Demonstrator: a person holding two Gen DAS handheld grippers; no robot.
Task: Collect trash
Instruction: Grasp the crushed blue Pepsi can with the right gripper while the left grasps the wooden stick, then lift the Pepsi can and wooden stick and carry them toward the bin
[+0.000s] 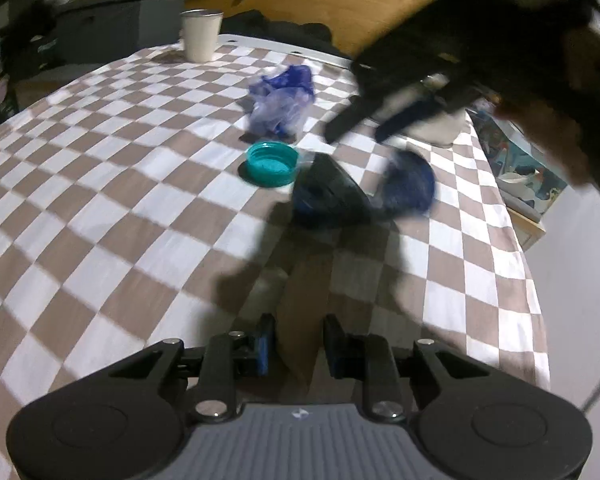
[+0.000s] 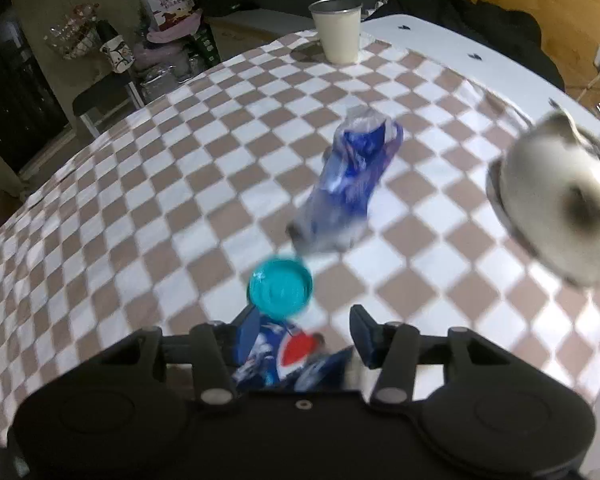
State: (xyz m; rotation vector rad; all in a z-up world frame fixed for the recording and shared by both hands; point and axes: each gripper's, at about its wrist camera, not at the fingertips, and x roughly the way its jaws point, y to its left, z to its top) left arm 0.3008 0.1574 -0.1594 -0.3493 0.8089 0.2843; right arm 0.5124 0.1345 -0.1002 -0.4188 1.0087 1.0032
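Observation:
A teal bottle cap (image 1: 269, 163) (image 2: 280, 288) lies open side up on the checkered tablecloth. Behind it lies a crumpled blue-and-clear plastic wrapper (image 1: 281, 102) (image 2: 348, 184). A crushed blue Pepsi can (image 1: 364, 188) (image 2: 292, 360) lies next to the cap. My right gripper (image 2: 304, 332) (image 1: 356, 130) is open and hovers just above the can, its fingers apart on either side of it. My left gripper (image 1: 300, 344) is open and empty, low over the cloth in front of the trash.
A white paper cup (image 1: 201, 34) (image 2: 338, 30) stands at the table's far edge. A white bowl-like container (image 2: 560, 208) sits at the right. The table edge (image 1: 528, 248) drops off at the right. Boxes and clutter stand beyond the far side.

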